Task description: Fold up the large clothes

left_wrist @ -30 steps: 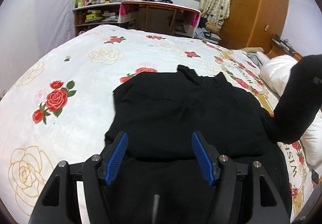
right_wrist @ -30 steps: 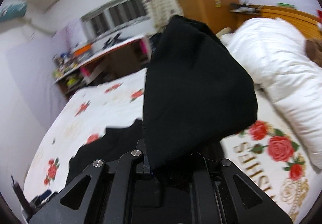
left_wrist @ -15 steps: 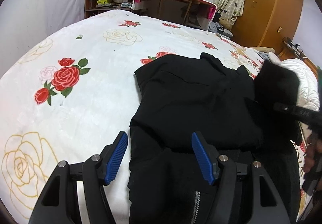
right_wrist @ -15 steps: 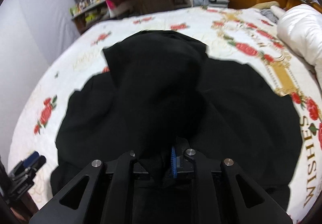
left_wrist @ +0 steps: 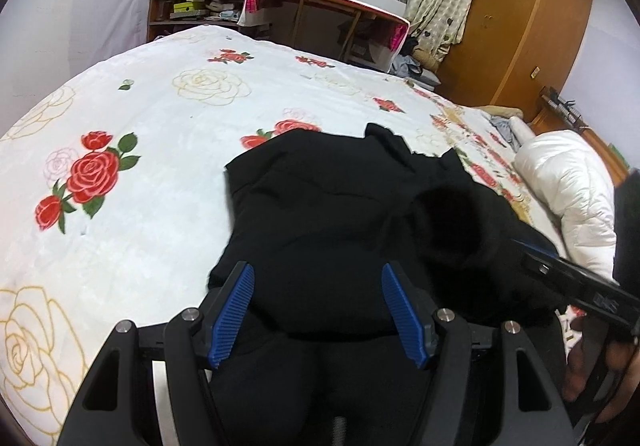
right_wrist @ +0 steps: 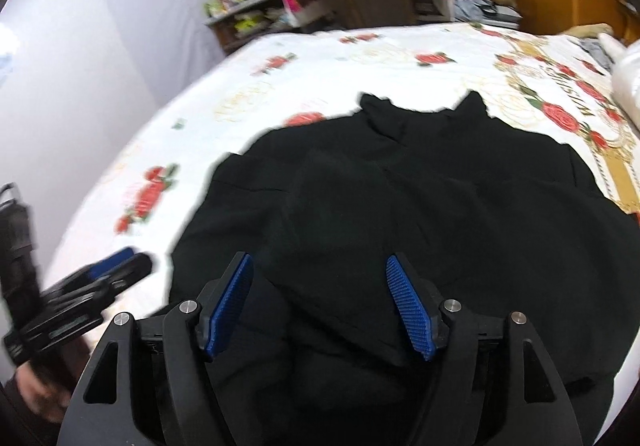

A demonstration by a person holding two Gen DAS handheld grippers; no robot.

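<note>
Left claw [left_wrist: 316, 310] is sitting wide open at the bottom centre of its frame, blue pads [left_wrist: 234, 312] straddling black cloth but gripping nothing. Right claw [right_wrist: 322, 310] is also gaping wide, nothing held, hovering over the near part of the garment.

Black garment [right_wrist: 400, 213] is lying on the floral bedspread [left_wrist: 140, 205], filling the middle of both frames, collar points toward the upper centre. In the left view a bunched sleeve lump [left_wrist: 448, 230] is sitting on the body at right of centre, beside the other claw's arm coming in from the right edge.

Judgement: sleeve fold looks laid in, next fold pending. To do it well: flatten that lump first, then each claw taking a near corner of the hem, pinching both layers, lifting evenly, carrying toward the collar, keeping edges aligned. Black-on-black is hiding the edges, so go by the outline against the bedspread. White duvet [left_wrist: 568, 205] at the right is staying clear.
</note>
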